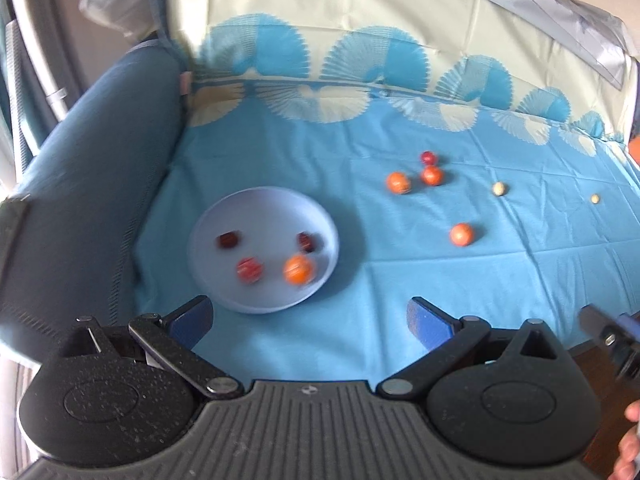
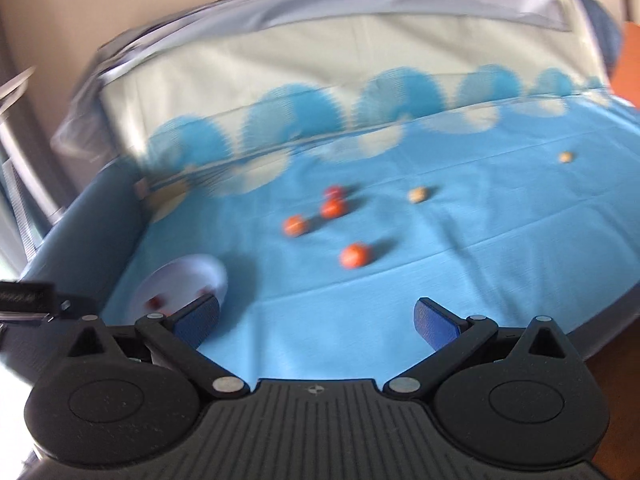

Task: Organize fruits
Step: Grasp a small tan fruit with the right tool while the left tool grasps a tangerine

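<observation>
Nothing here can be read: no words, labels, brands or numbers in either view. The nearest thing to a sign is a small round crosshair mark at 6 o'clock on the ribbed black body of the left tool [image 1: 310, 322], and the same mark on the right tool [image 2: 316, 322]; neither carries any lettering. The blue cloth [image 1: 400, 280] bears only a printed fan pattern, and the plate [image 1: 208, 216] is plain.
</observation>
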`<state>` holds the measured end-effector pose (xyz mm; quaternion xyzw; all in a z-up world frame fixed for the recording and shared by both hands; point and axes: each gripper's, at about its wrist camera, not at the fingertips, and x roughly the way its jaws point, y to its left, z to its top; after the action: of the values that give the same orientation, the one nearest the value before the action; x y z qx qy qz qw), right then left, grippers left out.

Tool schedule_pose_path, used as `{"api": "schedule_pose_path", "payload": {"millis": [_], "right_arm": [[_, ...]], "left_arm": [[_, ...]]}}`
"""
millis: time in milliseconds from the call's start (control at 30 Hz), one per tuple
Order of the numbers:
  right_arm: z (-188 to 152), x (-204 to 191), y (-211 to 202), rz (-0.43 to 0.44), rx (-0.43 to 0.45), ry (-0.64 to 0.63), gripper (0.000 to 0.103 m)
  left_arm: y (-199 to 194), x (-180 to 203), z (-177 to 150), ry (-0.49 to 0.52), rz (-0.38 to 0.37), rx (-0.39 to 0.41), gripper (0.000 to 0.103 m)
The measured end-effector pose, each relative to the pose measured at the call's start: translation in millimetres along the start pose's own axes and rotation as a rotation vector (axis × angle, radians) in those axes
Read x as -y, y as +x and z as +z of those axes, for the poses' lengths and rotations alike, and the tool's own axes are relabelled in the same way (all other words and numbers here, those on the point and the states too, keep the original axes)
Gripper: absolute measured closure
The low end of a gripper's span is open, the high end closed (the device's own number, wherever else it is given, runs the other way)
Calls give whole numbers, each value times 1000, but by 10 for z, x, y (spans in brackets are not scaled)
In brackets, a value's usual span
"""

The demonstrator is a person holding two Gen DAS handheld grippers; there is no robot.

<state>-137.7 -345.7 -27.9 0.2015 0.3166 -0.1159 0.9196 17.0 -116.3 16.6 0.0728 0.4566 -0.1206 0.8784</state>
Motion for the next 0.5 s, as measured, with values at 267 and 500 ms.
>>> {"api": "schedule_pose_path", "payload": {"millis": [267,500], "right_arm": [[631,1365,280,-251,140,73,1],[1344,2786,1243,-462,160,189,1]], "left_arm": [[735,988,322,68,-59,-27,0],[1553,1818,434,99,-82,-26,0]]}}
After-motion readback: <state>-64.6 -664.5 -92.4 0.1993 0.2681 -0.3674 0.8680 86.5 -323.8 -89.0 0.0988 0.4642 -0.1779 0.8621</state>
